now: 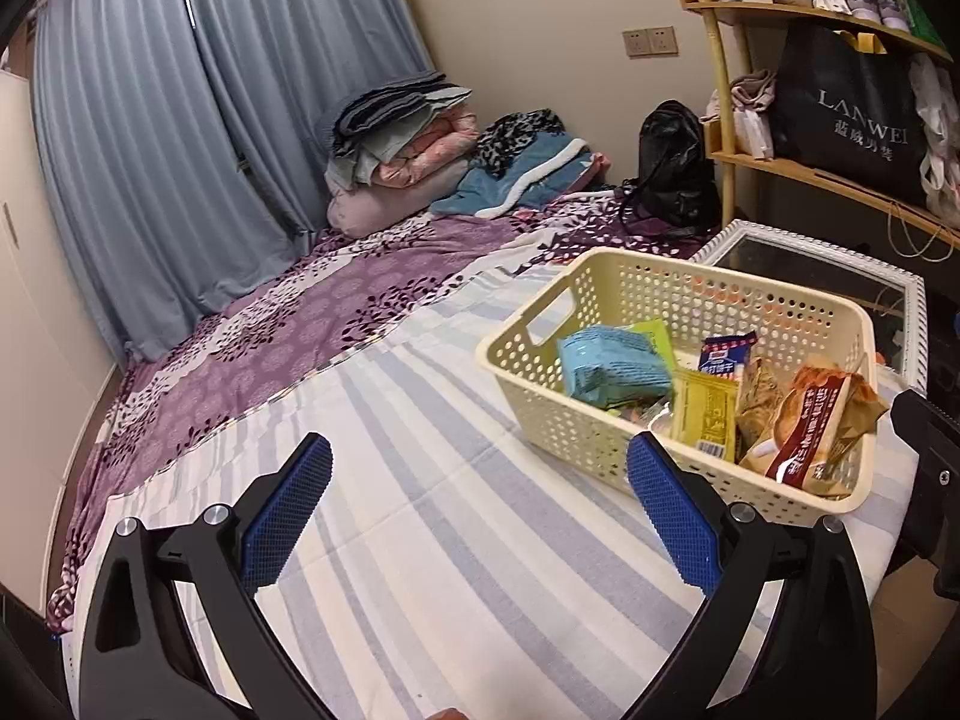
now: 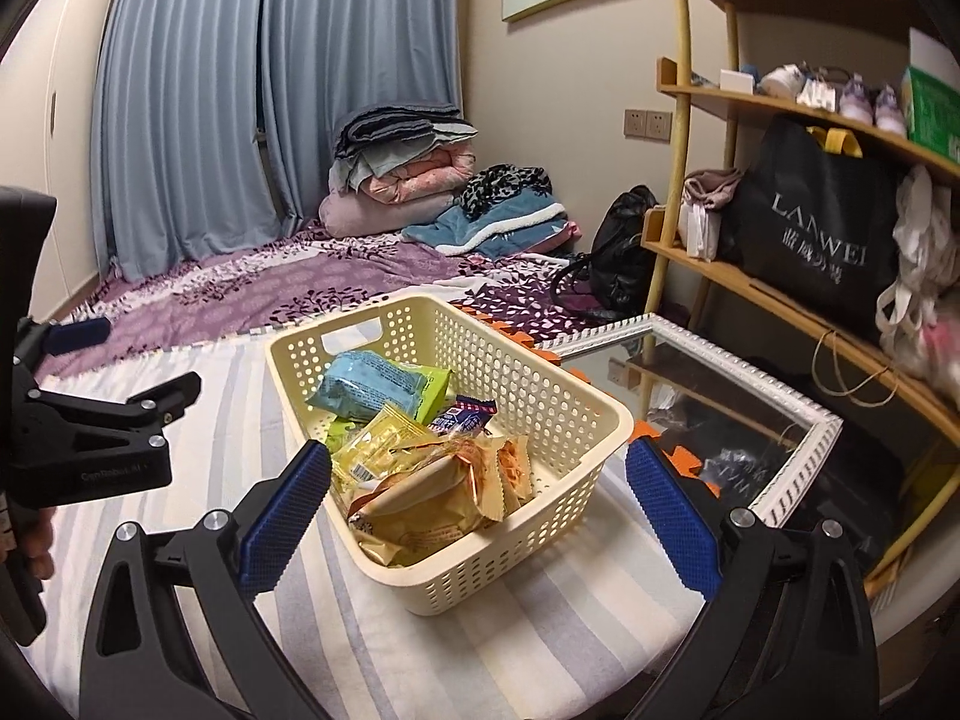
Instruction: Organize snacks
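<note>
Both claws, left point(image 1: 480, 510) and right point(image 2: 480, 513), hang with fingers spread wide and hold nothing above the striped sheet point(image 1: 420, 540) on the bed, where the cream basket point(image 2: 540, 396) sits holding the snacks point(image 2: 420, 480), just beside a white-framed mirror point(image 2: 798, 420).
</note>
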